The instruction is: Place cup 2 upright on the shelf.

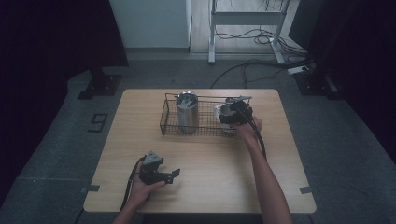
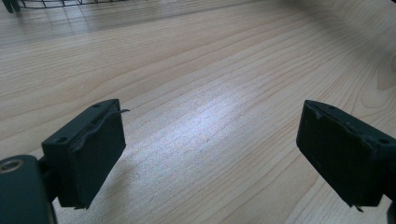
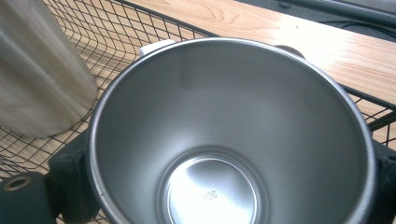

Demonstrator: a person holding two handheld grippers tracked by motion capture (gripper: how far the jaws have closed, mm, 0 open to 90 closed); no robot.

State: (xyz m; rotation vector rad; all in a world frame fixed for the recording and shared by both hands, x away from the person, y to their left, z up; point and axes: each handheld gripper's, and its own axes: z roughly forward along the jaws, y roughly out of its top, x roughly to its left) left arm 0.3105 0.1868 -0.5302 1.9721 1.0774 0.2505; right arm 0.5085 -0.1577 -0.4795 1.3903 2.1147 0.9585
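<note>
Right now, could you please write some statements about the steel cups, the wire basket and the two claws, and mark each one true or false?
1. The right claw holds a shiny steel cup between its jaws, at the black wire basket. True.
2. That cup is full of water. False: its inside is bare metal down to the bottom.
3. The left claw is open with nothing between its jaws. True.
4. The left claw is inside the basket. False: it is over the light wooden table, near the front edge.
5. A tall steel tumbler stands upright in the basket. True.
</note>
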